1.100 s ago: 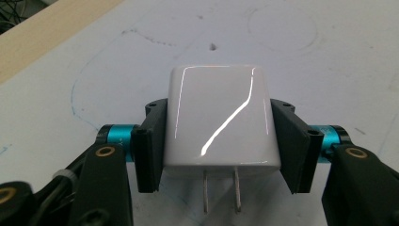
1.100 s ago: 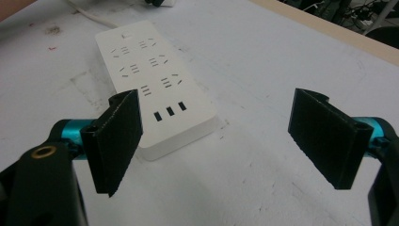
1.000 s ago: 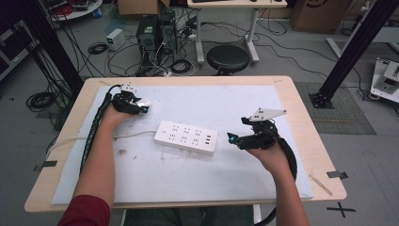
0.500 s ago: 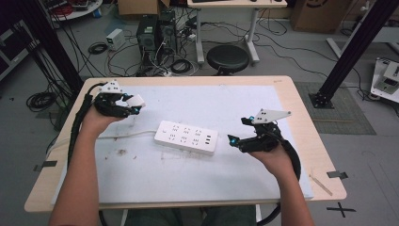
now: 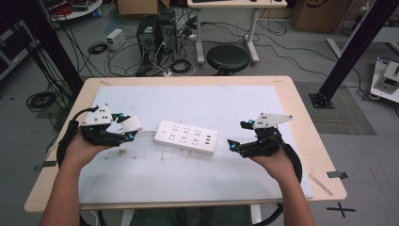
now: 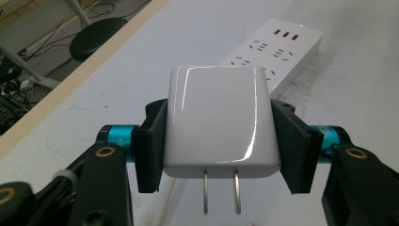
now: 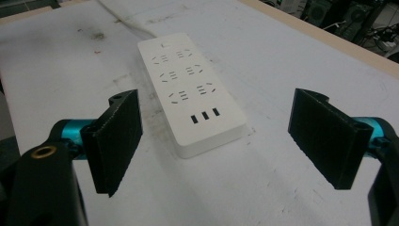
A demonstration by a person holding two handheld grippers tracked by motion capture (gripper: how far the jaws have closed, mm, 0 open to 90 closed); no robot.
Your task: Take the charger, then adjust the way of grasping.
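Observation:
A white power strip (image 5: 187,137) lies flat in the middle of the white mat, its sockets and three USB ports facing up (image 7: 189,90). My left gripper (image 5: 126,130) is shut on a white plug adapter (image 6: 220,121), its two metal prongs pointing toward the camera; the adapter (image 5: 131,124) hangs just left of the strip's cable end. The strip (image 6: 277,52) lies beyond it. My right gripper (image 5: 239,135) stands open just right of the strip's USB end, its pads (image 7: 116,136) wide apart with nothing between them.
The strip's white cable (image 5: 147,133) runs left under the left gripper. The mat covers a wooden table (image 5: 306,122). Beyond the far edge stand a black stool (image 5: 227,58), computer cases and floor cables. A black frame post (image 5: 350,47) rises at the right.
My left gripper carried the adapter from the far left of the table down and right, close to the strip's left end. The right gripper barely moved.

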